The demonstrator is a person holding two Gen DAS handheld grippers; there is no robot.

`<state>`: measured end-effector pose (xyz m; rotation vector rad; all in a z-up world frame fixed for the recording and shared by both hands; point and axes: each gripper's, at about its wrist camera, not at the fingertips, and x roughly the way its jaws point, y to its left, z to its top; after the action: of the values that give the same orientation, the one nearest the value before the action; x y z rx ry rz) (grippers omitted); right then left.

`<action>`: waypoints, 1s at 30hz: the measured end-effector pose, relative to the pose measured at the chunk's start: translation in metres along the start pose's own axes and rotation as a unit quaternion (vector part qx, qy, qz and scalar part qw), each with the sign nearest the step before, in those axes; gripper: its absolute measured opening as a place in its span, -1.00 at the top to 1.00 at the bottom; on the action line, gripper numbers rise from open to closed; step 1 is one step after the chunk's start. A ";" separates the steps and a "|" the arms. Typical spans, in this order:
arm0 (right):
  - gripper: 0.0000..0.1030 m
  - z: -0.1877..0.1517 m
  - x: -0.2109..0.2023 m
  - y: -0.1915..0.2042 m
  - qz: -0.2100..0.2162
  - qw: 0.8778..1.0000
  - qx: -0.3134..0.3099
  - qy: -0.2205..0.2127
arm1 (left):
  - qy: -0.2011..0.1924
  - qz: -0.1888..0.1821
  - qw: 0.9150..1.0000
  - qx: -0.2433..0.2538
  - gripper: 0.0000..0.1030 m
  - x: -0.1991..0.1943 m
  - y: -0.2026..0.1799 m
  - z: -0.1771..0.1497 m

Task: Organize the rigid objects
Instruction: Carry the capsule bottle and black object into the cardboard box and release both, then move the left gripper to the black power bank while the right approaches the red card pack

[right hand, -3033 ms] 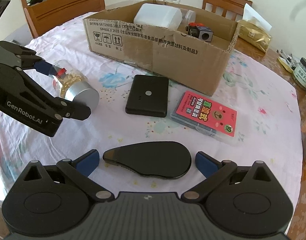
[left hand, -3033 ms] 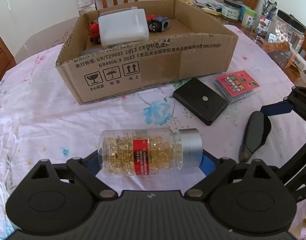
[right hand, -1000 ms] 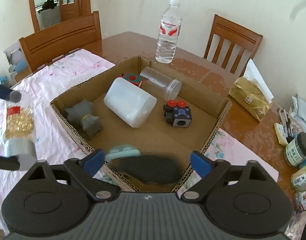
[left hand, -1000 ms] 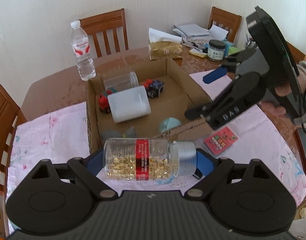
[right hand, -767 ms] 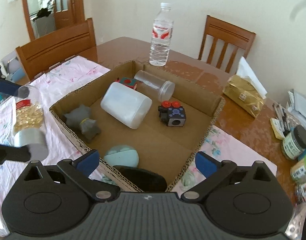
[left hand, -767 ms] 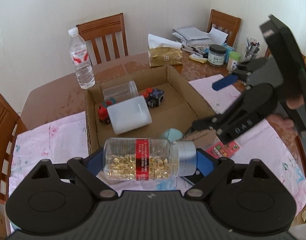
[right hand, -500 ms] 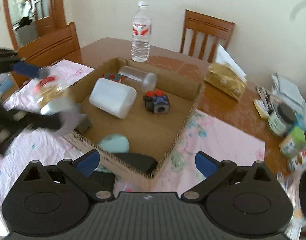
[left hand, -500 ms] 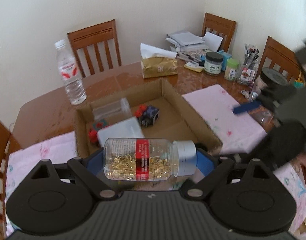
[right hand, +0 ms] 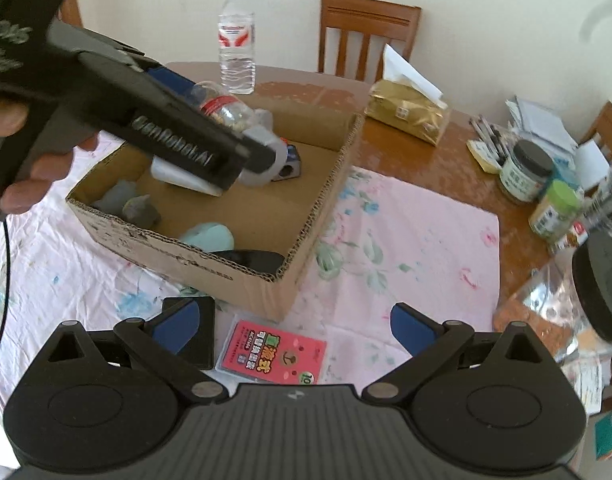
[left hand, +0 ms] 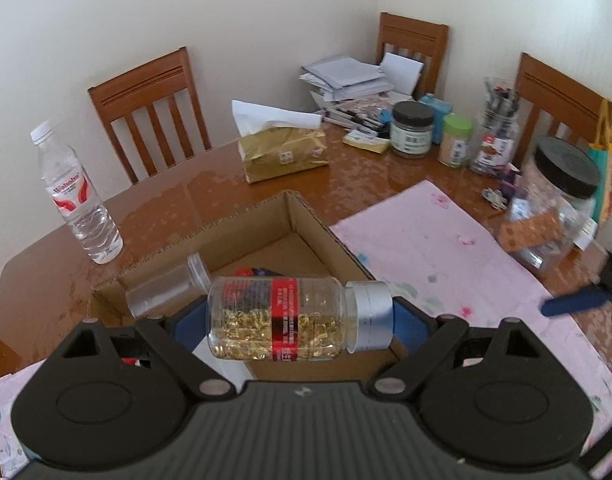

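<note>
- Since the earlier frame, we are carrying the capsule bottle (left hand: 280,318) off the tablecloth (left hand: 437,248) and holding it sideways above the cardboard box (right hand: 306,216).
- Our left gripper (left hand: 294,322) is clamping the bottle end to end, silver cap at 3 o'clock.
- Our right gripper (right hand: 294,326) is hanging wide apart and empty, its dark oval case (right hand: 252,260) now lying in the box's near corner.
- We are judging the job as well along: several toys and containers are sitting inside already.
- We are still leaving the black slab (right hand: 204,334) and red card pack (right hand: 272,350) outside, at 6 o'clock of the box.
</note>
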<state>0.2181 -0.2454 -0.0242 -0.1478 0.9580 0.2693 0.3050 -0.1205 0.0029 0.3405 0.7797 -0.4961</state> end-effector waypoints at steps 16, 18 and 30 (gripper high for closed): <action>-1.00 -0.002 0.009 0.006 0.006 1.000 0.002 0.015 | -0.015 0.027 0.999 -0.026 -0.89 -0.008 0.010 0.003; -1.00 -0.002 0.010 0.006 0.003 1.000 0.003 0.014 | -0.018 0.029 0.999 -0.029 -0.90 -0.015 0.011 0.000; -1.00 -0.031 0.032 0.007 -0.030 0.999 0.031 0.031 | -0.031 0.030 0.998 -0.047 -0.92 -0.064 0.009 -0.054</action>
<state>0.2094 -0.2410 -0.0681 -0.1291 1.0203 0.1812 0.2399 -0.0690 0.0155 0.2606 0.7283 -0.4102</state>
